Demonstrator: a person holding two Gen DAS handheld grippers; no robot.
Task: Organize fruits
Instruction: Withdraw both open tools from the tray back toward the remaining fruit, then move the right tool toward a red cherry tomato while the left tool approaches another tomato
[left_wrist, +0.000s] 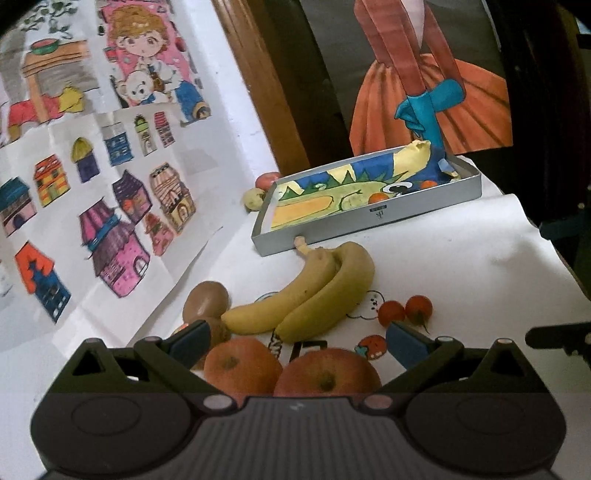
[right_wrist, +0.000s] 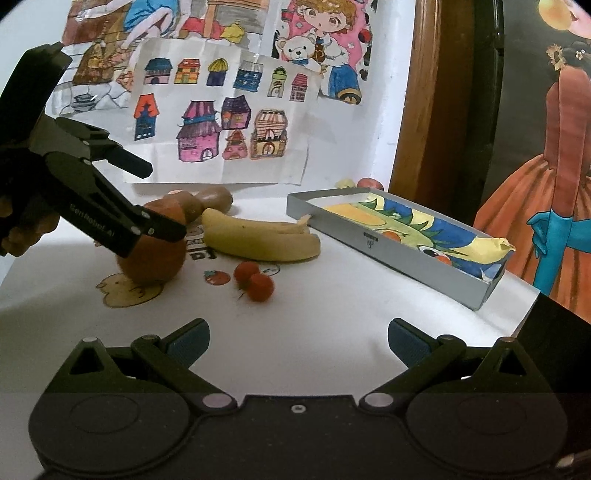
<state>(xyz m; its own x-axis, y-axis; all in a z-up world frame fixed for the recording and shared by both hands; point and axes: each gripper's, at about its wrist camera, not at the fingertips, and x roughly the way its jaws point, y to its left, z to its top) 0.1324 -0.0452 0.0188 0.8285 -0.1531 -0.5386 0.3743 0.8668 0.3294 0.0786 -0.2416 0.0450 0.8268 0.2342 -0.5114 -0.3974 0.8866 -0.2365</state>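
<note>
Risk is arising at the left gripper (right_wrist: 166, 201), whose jaws are standing wide and released over two apples (left_wrist: 327, 373) near the bananas (left_wrist: 306, 291), while the right gripper (right_wrist: 297, 341) is hanging open, empty: a skewed closure could roll fruit away from the tray (right_wrist: 388, 243).

1. The left gripper (left_wrist: 295, 341) points forward and slightly down, its blue-padded fingers (left_wrist: 404, 341) spread wide.
2. The right gripper (right_wrist: 298, 341) is level, jaws wide apart, nothing between them.
3. A hand (right_wrist: 26, 227) grips the left gripper's handle.
</note>
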